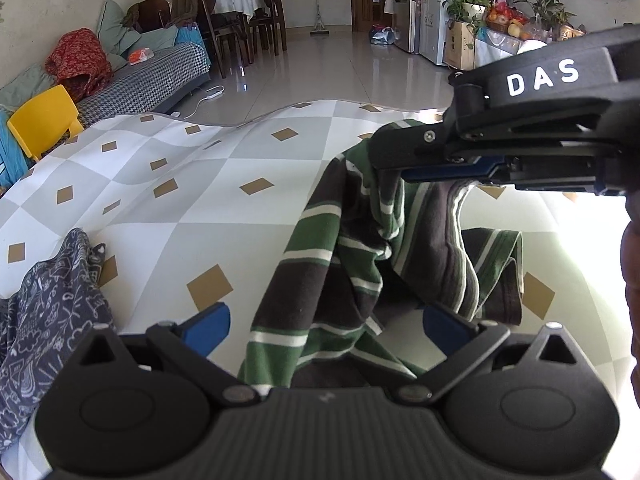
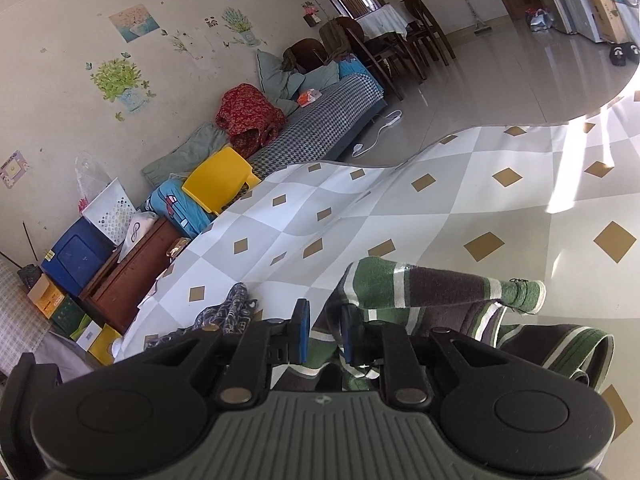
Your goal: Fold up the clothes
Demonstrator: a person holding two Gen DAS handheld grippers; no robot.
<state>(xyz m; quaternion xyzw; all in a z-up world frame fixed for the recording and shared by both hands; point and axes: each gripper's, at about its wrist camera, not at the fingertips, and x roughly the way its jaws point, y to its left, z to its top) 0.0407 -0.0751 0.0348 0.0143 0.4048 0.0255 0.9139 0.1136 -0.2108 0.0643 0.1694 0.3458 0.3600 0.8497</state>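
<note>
My right gripper is pinching a bunched fold of the green-and-brown striped shirt and lifting it clear of the diamond-patterned mat. The rest is draping down onto the mat. My left gripper is standing wide apart around the hanging hem, its blue pads touching nothing. I am judging the knit as light, limp and stretchy, so it will sag and slide. The best hold is a seam or hem edge, not loose mid-cloth. A dark printed garment is lying beside it.
</note>
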